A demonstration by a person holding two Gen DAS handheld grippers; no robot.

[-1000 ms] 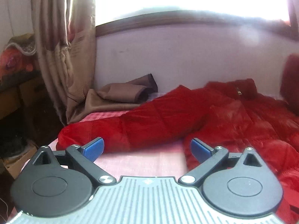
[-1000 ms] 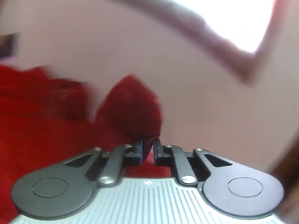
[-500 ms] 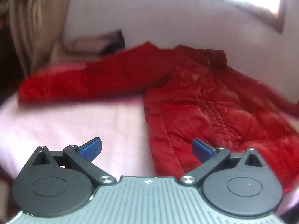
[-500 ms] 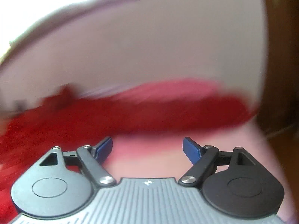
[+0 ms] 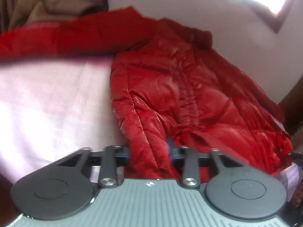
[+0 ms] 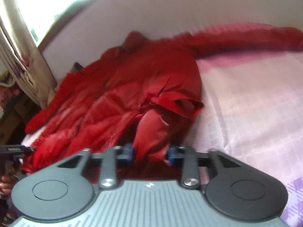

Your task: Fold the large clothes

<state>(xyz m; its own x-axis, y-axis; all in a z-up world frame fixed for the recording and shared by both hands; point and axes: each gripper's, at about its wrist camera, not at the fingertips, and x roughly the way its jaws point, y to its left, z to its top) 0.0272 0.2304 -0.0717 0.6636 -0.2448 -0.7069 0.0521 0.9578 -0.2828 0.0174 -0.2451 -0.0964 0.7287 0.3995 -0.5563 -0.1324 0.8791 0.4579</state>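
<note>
A large red padded jacket [image 5: 189, 87] lies spread on a pale pink bed sheet [image 5: 56, 104], one sleeve [image 5: 75, 36] stretched out to the left. My left gripper [image 5: 149, 151] is at the jacket's near hem; its jaws are closing, with a bunched fold of red fabric filling the gap between the pads. In the right wrist view the same jacket [image 6: 132, 79] lies to the left on the sheet [image 6: 246, 104], its other sleeve [image 6: 246, 36] reaching right. My right gripper [image 6: 150, 153] is also closing, its blue pads on either side of a fold of the hem.
A pale wall runs behind the bed, with a bright window above. A beige curtain [image 6: 22, 56] hangs at the left, and brown cloth [image 5: 75, 3] lies at the bed's far corner. The bed's edge drops to dark clutter [image 6: 9, 104] at the left.
Both grippers have tilted down to the jacket's near hem and gone from wide open to closed around red fabric. The right one swung a long way across from the wall side.
</note>
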